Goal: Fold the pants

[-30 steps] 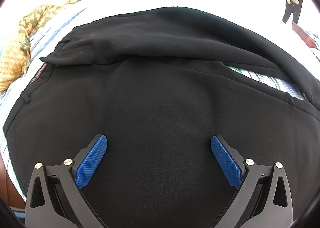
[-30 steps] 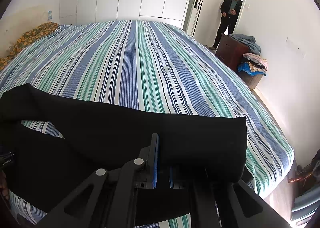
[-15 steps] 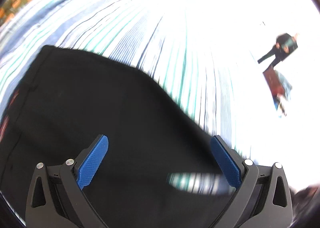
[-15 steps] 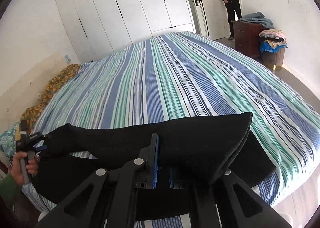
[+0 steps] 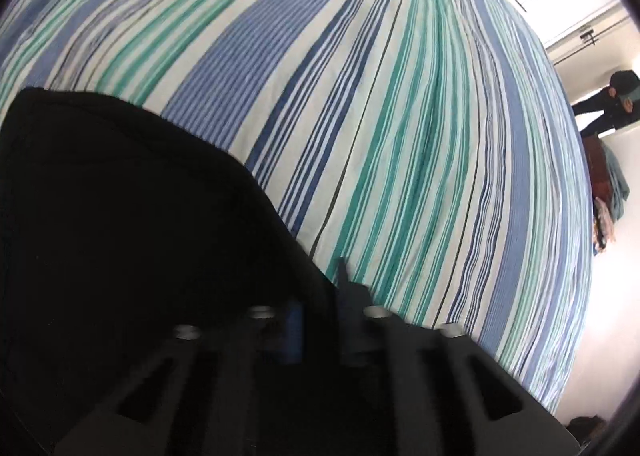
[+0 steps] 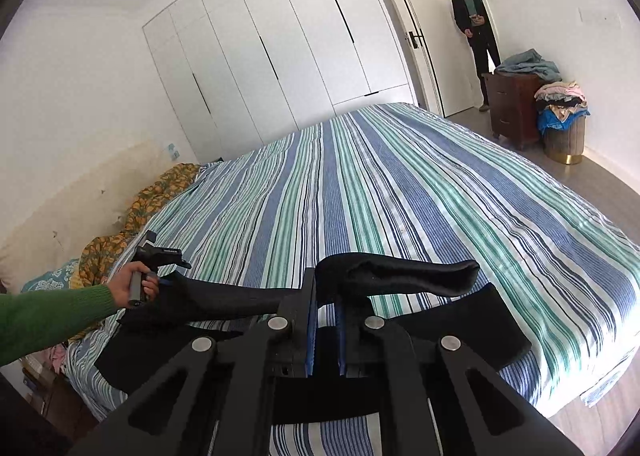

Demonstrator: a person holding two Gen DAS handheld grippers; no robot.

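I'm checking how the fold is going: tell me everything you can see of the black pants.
The black pants are plain, matte, soft-looking cloth, partly lifted off the striped bedspread. The right gripper pinches one edge, which droops over beyond it; the left gripper, whose jaws have just been closing, pinches the other end. The fabric sags between them, and a lower layer still lies flat near the bed's edge.

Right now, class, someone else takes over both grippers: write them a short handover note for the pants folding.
Left gripper: jaws have just been closing, now shut on one end of the black pants.
Right gripper: shut on the other end.
Pants: raised edge strung between both grippers, the rest lying on the striped bed near its front edge.
Done: both ends gripped and lifted.
Left: carry the edge over, lay it down, release, probably smooth.
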